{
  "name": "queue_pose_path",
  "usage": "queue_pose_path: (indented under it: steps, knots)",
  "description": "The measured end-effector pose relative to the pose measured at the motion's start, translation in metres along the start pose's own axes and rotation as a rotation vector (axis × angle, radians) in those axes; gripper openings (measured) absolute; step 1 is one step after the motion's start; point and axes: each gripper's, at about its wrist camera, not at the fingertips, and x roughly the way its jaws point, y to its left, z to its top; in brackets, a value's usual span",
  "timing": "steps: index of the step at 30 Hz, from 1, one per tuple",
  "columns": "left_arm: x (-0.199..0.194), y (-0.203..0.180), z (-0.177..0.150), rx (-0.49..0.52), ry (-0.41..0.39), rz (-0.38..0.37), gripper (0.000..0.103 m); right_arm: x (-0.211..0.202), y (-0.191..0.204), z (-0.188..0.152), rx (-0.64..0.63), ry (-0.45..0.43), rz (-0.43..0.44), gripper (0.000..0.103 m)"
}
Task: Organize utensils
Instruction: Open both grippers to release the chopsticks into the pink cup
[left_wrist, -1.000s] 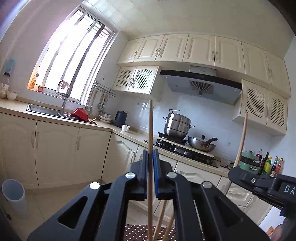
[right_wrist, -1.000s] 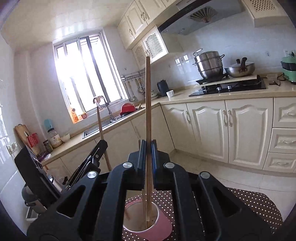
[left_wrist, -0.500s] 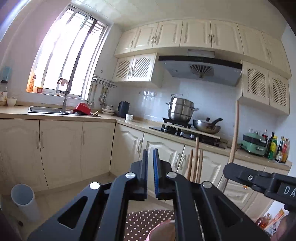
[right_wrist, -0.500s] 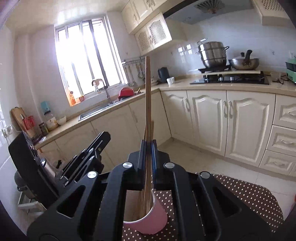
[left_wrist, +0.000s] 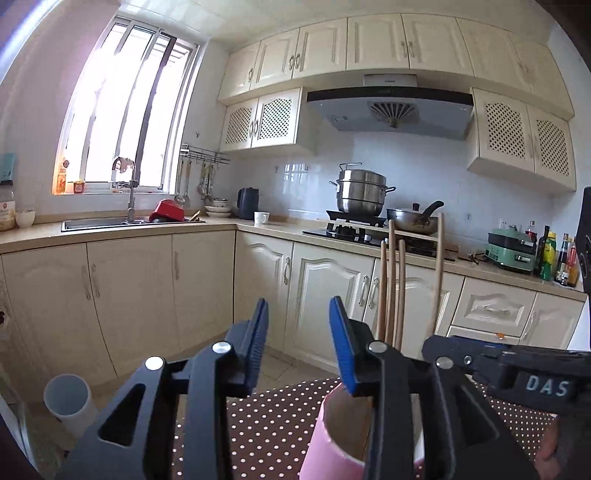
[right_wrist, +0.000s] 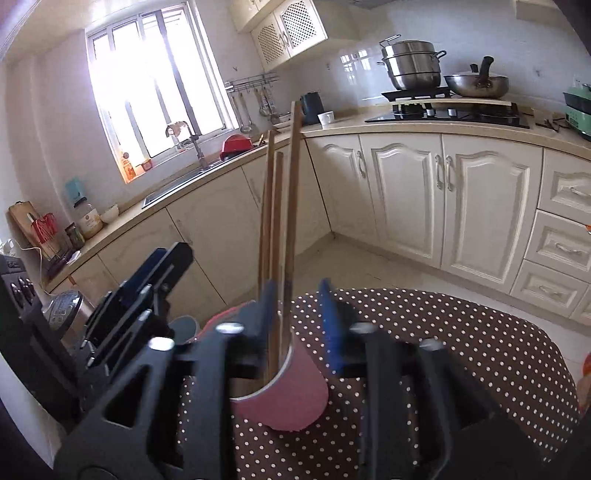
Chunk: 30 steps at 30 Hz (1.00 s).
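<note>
The left gripper (left_wrist: 299, 343) stands open, its jaws having just been opening; nothing lies between the blue pads (left_wrist: 341, 343). The right gripper (right_wrist: 299, 325) is also open, its jaws having just been opening. The wooden chopsticks (right_wrist: 280, 221) pass through the gap between its pads, close to the left-hand pad, but the pads do not press on them.

The chopsticks stand nearly upright in the pink cup (right_wrist: 295, 391), leaning slightly, with their upper ends well above the rim. In the left wrist view four sticks (left_wrist: 391, 288) rise from the same cup (left_wrist: 328, 435), one (left_wrist: 439, 273) set apart to the right of the other three. The cup rests on a brown cloth with white dots (right_wrist: 461, 339).

Behind, a cream counter (left_wrist: 110, 232) carries a sink (left_wrist: 96, 223), and a steel pot (left_wrist: 362, 192) sits on the stove (left_wrist: 351, 229).
</note>
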Motion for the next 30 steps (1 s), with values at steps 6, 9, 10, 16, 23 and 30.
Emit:
queue_pose_path:
  steps: [6,9,10,16,23,30]
  knots:
    - [-0.014,0.004,-0.007,0.019,0.009,0.020,0.038,-0.017,-0.009,-0.014,0.021,-0.042,-0.036,0.073]
    - [-0.019,0.005,-0.009,0.017,0.019,0.017,0.038,-0.019,-0.012,-0.016,0.038,-0.030,-0.045,0.073]
    - [-0.021,0.006,-0.010,0.015,0.022,0.016,0.038,-0.020,-0.012,-0.017,0.037,-0.027,-0.047,0.073]
    - [-0.030,0.005,-0.009,0.024,0.025,0.016,0.038,-0.028,-0.009,-0.019,0.031,-0.019,-0.055,0.073]
    - [-0.048,0.001,-0.007,0.046,0.029,0.008,0.042,-0.042,-0.003,-0.021,0.031,-0.016,-0.065,0.073]
    - [-0.081,-0.004,-0.001,0.053,0.009,-0.004,0.043,-0.068,0.004,-0.024,0.027,-0.025,-0.072,0.073]
